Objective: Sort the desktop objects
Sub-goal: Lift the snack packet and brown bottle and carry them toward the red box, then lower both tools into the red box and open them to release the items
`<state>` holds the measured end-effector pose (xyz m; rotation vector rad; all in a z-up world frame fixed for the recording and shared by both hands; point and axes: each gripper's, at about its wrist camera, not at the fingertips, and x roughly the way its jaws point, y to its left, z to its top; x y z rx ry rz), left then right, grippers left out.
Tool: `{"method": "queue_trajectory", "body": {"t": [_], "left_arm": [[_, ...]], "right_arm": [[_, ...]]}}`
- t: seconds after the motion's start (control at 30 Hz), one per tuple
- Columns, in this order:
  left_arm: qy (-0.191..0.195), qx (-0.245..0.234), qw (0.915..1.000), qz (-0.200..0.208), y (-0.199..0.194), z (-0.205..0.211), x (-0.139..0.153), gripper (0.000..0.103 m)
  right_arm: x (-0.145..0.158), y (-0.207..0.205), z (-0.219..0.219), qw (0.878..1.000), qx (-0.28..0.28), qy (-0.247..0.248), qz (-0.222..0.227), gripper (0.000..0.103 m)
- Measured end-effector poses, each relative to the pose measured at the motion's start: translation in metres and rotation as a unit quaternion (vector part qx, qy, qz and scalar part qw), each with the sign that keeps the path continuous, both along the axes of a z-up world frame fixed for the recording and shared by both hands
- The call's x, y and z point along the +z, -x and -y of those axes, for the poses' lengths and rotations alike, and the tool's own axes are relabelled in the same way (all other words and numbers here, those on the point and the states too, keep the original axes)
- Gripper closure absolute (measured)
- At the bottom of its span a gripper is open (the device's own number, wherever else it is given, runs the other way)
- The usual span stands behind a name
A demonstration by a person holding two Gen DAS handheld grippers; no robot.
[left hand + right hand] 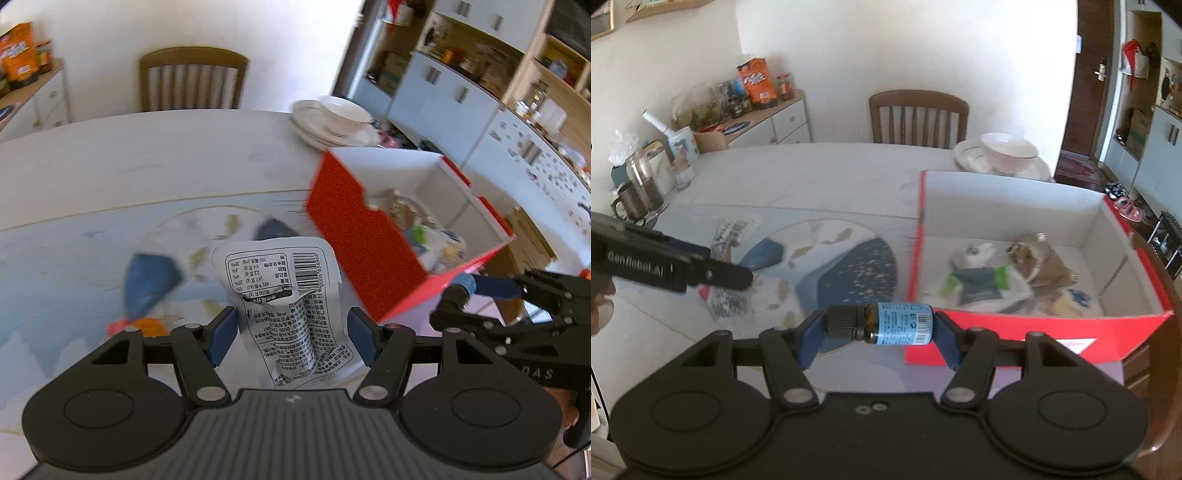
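My left gripper (291,332) is shut on a white snack packet (284,291) printed with black text and a barcode, held up over the patterned mat. My right gripper (881,326) is shut on a small brown bottle (894,323) with a blue label and a black cap, gripped end to end and lying level. A red box (1034,330) with a white inside stands just right of it and holds a plush toy (979,286) and a brown item (1041,262). In the right wrist view the left gripper (731,275) reaches in from the left with the packet (729,236). In the left wrist view the red box (362,240) is on the right.
A round blue-patterned mat (846,266) lies on the pale table (831,173). Stacked plates with a bowl (1004,155) sit behind the box, with a wooden chair (919,118) beyond them. Glass jars and a mug (639,192) crowd the table's left end.
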<state>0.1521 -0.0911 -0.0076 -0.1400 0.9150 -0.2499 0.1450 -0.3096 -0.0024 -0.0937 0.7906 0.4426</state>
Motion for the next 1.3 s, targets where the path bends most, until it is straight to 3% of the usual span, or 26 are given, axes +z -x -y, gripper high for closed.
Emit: {"method": "queue_trajectory", "body": {"t": [0.67, 0.93, 1.3], "left_arm": [[-0.034, -0.120, 0.9918, 0.025, -0.041, 0.124, 0.022, 0.038], [-0.044, -0.135, 0.9896, 0.022, -0.069, 0.148, 0.023, 0.038], [-0.066, -0.141, 0.9878, 0.005, -0.140, 0.172, 0.021, 0.038]], "right_arm": [[0.014, -0.030, 0.091, 0.998, -0.050, 0.006, 0.028, 0.041], [0.008, -0.054, 0.110, 0.998, -0.065, 0.015, 0.023, 0.041], [-0.011, -0.087, 0.121, 0.997, -0.073, 0.027, -0.003, 0.041]]}}
